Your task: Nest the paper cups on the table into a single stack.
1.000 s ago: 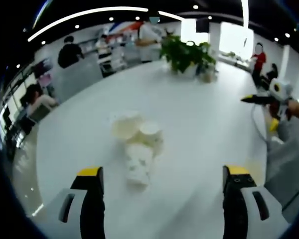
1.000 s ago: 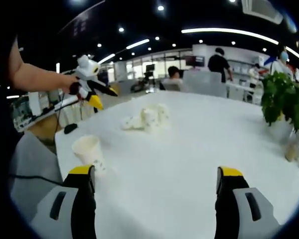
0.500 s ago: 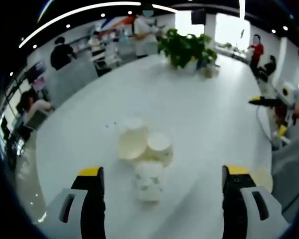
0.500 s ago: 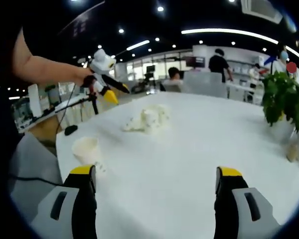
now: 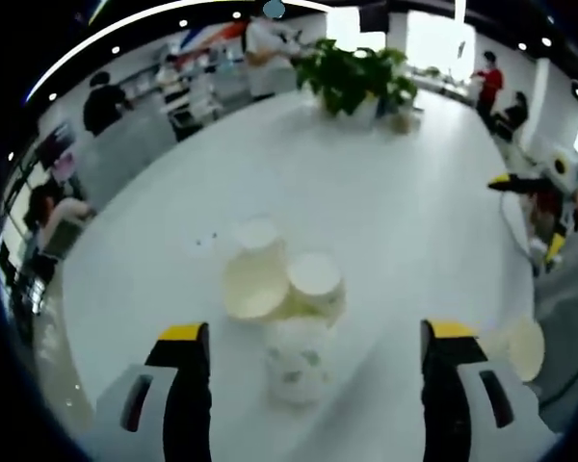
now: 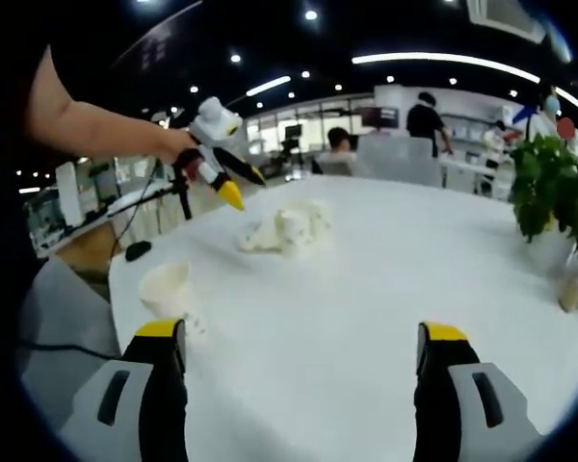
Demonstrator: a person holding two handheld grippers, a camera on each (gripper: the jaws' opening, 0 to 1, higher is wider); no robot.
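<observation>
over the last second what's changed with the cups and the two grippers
The left gripper has moved in toward the cluster of paper cups, its fingers open and empty; in the right gripper view it has dropped closer to the table. Nothing was grasped or released. The cluster, the lone cup near the table edge and the right gripper stayed as they were.

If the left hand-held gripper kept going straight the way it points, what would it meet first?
Most likely the cluster of paper cups on the table: the nearest, printed cup lies between the open jaws of the left hand-held gripper. Depth is uncertain.
</observation>
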